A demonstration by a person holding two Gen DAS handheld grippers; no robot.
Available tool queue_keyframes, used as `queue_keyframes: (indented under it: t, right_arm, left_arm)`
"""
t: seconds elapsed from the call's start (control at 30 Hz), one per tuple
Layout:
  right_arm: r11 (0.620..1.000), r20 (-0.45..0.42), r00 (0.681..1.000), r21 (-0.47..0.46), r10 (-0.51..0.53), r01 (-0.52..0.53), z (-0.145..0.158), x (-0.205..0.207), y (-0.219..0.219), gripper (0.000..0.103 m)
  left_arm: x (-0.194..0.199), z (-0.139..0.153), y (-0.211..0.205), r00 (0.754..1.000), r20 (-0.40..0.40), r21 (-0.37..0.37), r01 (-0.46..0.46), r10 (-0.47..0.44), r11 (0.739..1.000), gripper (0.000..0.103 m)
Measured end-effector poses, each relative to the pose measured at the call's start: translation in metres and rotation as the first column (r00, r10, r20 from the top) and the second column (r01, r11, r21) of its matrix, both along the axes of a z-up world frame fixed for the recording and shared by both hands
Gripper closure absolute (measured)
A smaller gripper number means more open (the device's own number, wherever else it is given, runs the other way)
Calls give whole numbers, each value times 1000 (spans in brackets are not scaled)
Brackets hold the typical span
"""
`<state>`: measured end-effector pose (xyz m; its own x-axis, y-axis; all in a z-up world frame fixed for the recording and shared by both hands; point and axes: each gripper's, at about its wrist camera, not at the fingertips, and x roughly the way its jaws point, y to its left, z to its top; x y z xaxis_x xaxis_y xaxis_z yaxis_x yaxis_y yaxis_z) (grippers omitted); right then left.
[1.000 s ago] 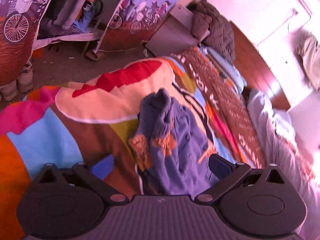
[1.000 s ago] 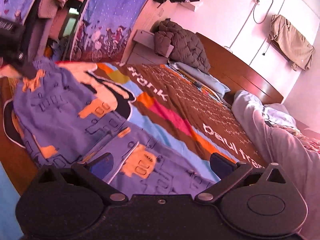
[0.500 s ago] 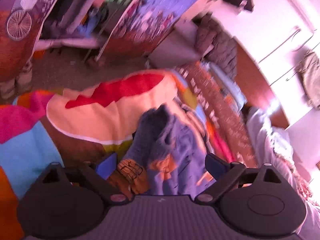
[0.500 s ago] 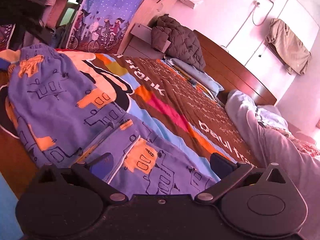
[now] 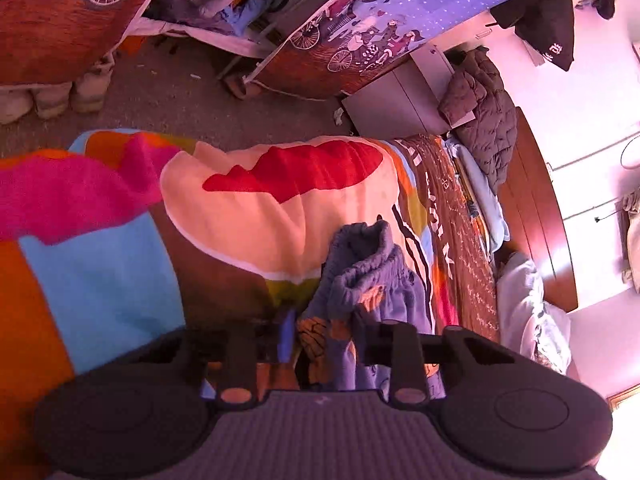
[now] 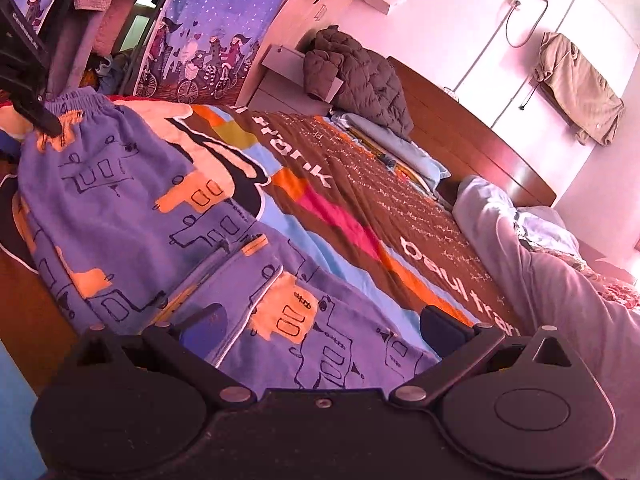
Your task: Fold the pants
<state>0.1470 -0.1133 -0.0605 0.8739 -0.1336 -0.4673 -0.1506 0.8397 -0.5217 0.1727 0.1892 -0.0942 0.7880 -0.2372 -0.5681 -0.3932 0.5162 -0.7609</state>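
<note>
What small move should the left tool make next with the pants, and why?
Probably finish closing before lifting. The left tool is closing around the bunched waistband of the pants, with cloth between its fingers, while the rest lies flat on the blanket. The right tool is open.

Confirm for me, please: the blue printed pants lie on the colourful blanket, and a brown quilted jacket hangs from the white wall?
Not quite. The pants do lie on the blanket, but the right wrist view shows the quilted jacket heaped at the head of the bed, not hanging.
</note>
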Motion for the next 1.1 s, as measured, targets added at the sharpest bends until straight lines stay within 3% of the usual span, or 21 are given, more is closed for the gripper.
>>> queue_keyframes:
  t: [0.13, 0.3, 0.43, 0.53, 0.63, 0.8, 0.87, 1.03, 1.1]
  right_arm:
    - [1000, -28, 1000, -21, 4, -5, -4, 4, 3, 1]
    - [1000, -42, 999, 14, 5, -4, -2, 6, -1, 1]
    - [986, 1, 1000, 165, 4, -4, 18, 1, -23, 1]
    - [966, 25, 999, 256, 24, -29, 34, -5, -44, 1]
    - [967, 47, 998, 250, 47, -58, 44, -13, -68, 1]
    - [974, 69, 996, 212, 64, -77, 57, -24, -128, 1]
    - [980, 57, 997, 187, 57, -67, 60, -23, -157, 1]
    - [982, 64, 997, 187, -31, 19, 57, -16, -219, 1]
    - [971, 56, 995, 229, -87, 72, 52, -13, -241, 1]
  left_arm:
    - [-1, 11, -7, 999, 24, 50, 21, -22, 999, 82]
    - [-1, 42, -20, 998, 20, 178, 54, -59, 983, 84]
    - [-1, 81, -48, 988, 58, 355, 111, -140, 928, 85]
    - [4, 114, -80, 974, 64, 484, 160, -217, 861, 85]
    - [5, 146, -121, 949, 70, 590, 210, -309, 779, 85]
    - [1, 174, -213, 871, 65, 751, 279, -487, 598, 85]
    - [-2, 172, -255, 830, 35, 797, 313, -557, 516, 85]
    - [-4, 140, -341, 747, -78, 832, 413, -660, 370, 84]
    - [-6, 120, -372, 718, -131, 853, 433, -684, 291, 80]
